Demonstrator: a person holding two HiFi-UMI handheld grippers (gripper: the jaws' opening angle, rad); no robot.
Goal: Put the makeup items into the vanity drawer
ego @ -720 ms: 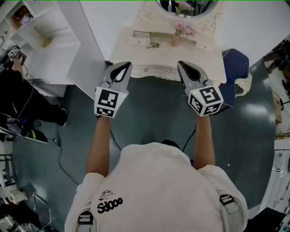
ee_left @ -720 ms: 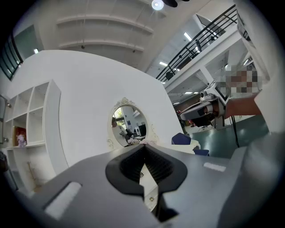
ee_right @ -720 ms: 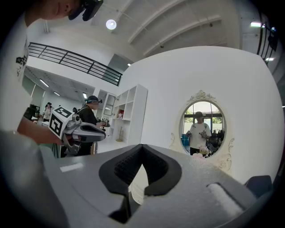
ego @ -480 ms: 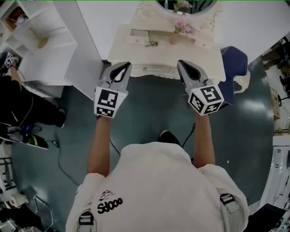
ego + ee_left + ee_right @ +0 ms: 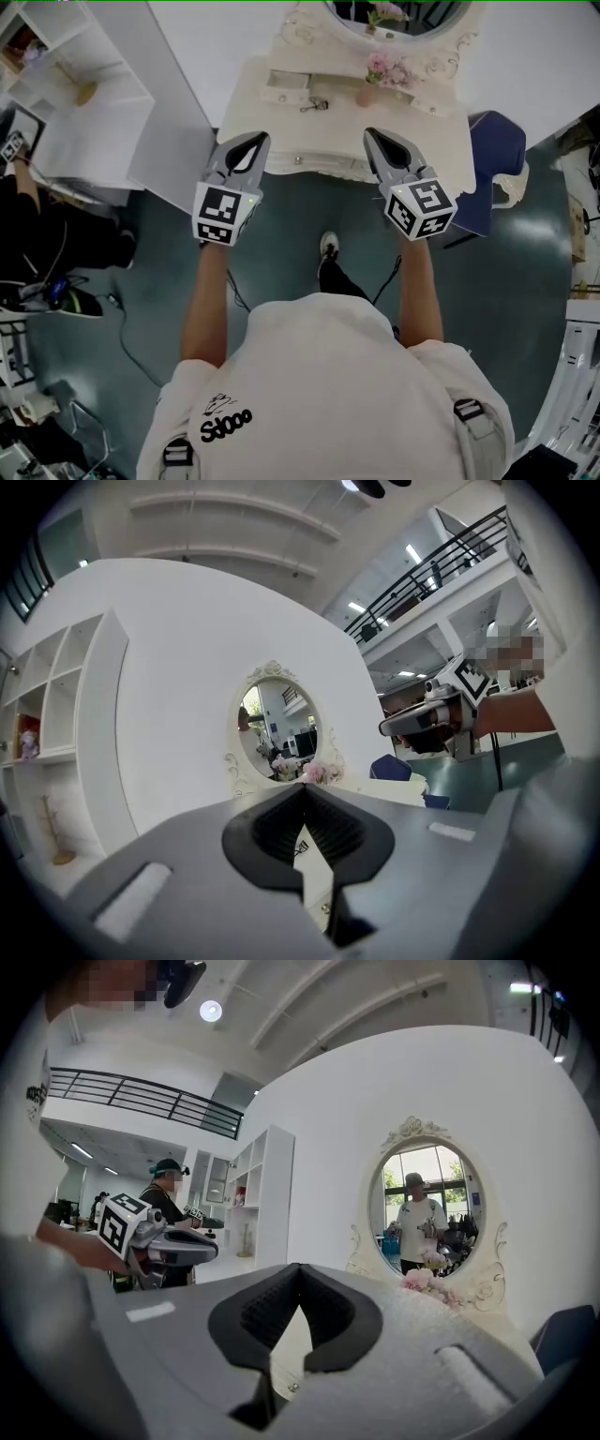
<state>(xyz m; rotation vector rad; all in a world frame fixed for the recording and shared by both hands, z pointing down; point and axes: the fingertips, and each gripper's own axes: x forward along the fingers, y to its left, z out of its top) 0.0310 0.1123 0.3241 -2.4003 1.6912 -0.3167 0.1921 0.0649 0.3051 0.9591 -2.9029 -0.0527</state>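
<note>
Teal floor & white walls surround a cream vanity (image 5: 422,122) w/ an oval mirror (image 5: 398,14) at the top of the head view. On the vanity top, toward its left side, lie the makeup items: a pale flat box (image 5: 291,80) & just in front of it a small dark eyelash curler (image 5: 315,103). Pink flowers (image 5: 384,67) stand near the mirror's base. The drawer front (image 5: 314,161) along the vanity's near edge looks shut. The left gripper (image 5: 251,141) & right gripper (image 5: 375,136) are held up side by side, well apart, tips pointing at the vanity, away from the makeup. Each gripper view shows its jaws pressed together at the tips w/ nothing btwn them. A blue chair (image 5: 497,141) sits just right of the vanity, a white shelf unit (image 5: 84,84) at far left. The person's shoe (image 5: 328,246) shows on the floor btwn the arms.
</note>
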